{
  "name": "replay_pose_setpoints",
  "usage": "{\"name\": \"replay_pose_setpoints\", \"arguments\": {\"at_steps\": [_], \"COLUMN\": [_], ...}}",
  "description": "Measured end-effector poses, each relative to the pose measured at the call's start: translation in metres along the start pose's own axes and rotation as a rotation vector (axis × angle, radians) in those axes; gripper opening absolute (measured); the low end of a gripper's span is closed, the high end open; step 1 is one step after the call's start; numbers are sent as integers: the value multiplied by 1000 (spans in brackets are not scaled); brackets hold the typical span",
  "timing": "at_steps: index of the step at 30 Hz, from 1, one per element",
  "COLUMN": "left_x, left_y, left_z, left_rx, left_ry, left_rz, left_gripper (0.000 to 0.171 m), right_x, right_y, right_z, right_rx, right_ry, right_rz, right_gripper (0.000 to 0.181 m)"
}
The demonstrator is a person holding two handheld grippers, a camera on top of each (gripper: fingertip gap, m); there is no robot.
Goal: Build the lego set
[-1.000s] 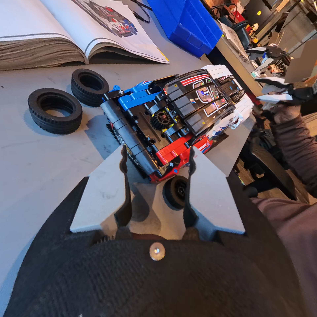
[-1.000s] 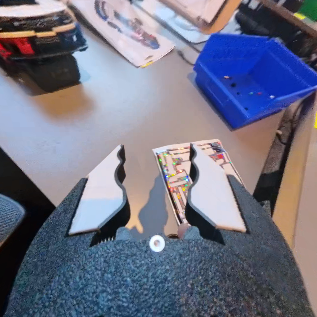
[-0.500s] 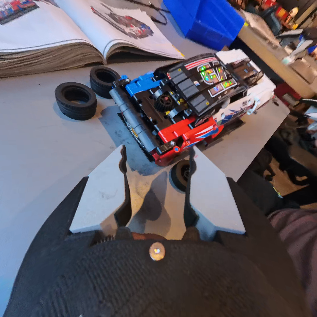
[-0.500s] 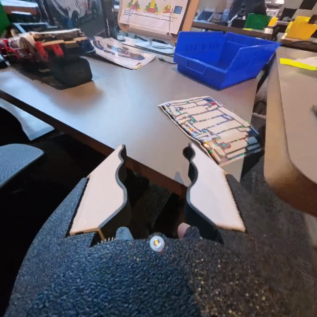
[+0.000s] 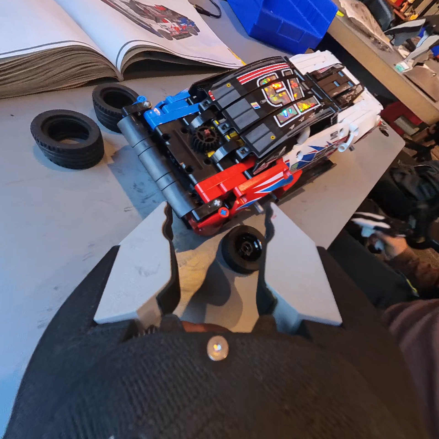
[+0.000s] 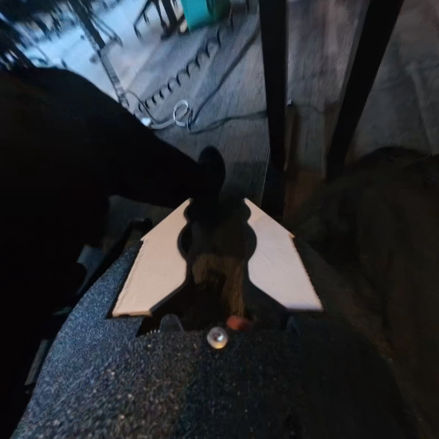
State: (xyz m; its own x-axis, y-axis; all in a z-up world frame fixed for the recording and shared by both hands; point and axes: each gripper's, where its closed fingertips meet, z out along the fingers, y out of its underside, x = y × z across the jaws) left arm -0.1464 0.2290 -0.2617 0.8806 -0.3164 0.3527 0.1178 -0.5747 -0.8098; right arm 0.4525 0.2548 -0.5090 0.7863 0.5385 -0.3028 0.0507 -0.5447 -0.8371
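Note:
A lego race car [image 5: 249,133] in black, red, blue and white lies on the grey table [image 5: 59,225], its grey rear bar toward me. Two loose black tyres [image 5: 67,139] [image 5: 111,103] lie to its left. A small black wheel hub [image 5: 244,248] sits on the table just behind the car's red corner. My left gripper [image 5: 217,211] is open and empty, its fingertips at the car's rear end, with the hub between the fingers near the right one. My right gripper [image 6: 217,202] is open and empty, below the table, pointing at the dim floor.
An open instruction book [image 5: 95,35] lies at the back left, a blue bin [image 5: 285,21] at the back. The table's edge [image 5: 351,213] runs close to the car's right. The right wrist view is blurred: dark table legs [image 6: 273,83], cables on the floor [image 6: 180,111], a dark shoe [image 6: 211,166].
My right gripper swung away from the table and sticker sheet down below the table edge toward the floor. My left gripper stayed open at the car's rear, shifting slightly.

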Motion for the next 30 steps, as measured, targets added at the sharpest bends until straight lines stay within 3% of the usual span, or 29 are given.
{"name": "replay_pose_setpoints", "arguments": {"at_steps": [5, 10, 16, 22, 24, 30], "left_x": [1, 1, 2, -2, -3, -8], "left_y": [-8, -12, -14, -19, -18, -19], "left_z": [-8, -12, -15, -20, -19, -18], "left_rx": [73, 104, 130, 182, 171, 174], "left_ry": [40, 88, 75, 70, 73, 41], "left_rz": [-29, -84, -58, -87, -96, -111], "left_gripper": [78, 75, 77, 71, 72, 73], "right_x": [-11, 21, 72, 133, 138, 136], "right_y": [156, 264, 331, 374, 382, 401], "right_z": [69, 114, 176, 193, 199, 210], "right_rx": [-429, -694, -799, -889, -898, -950], "right_ry": [13, 173, 305, 508, 499, 463], "right_rz": [70, 138, 126, 136, 180, 187], "right_gripper": [32, 41, 55, 61, 67, 61]}}
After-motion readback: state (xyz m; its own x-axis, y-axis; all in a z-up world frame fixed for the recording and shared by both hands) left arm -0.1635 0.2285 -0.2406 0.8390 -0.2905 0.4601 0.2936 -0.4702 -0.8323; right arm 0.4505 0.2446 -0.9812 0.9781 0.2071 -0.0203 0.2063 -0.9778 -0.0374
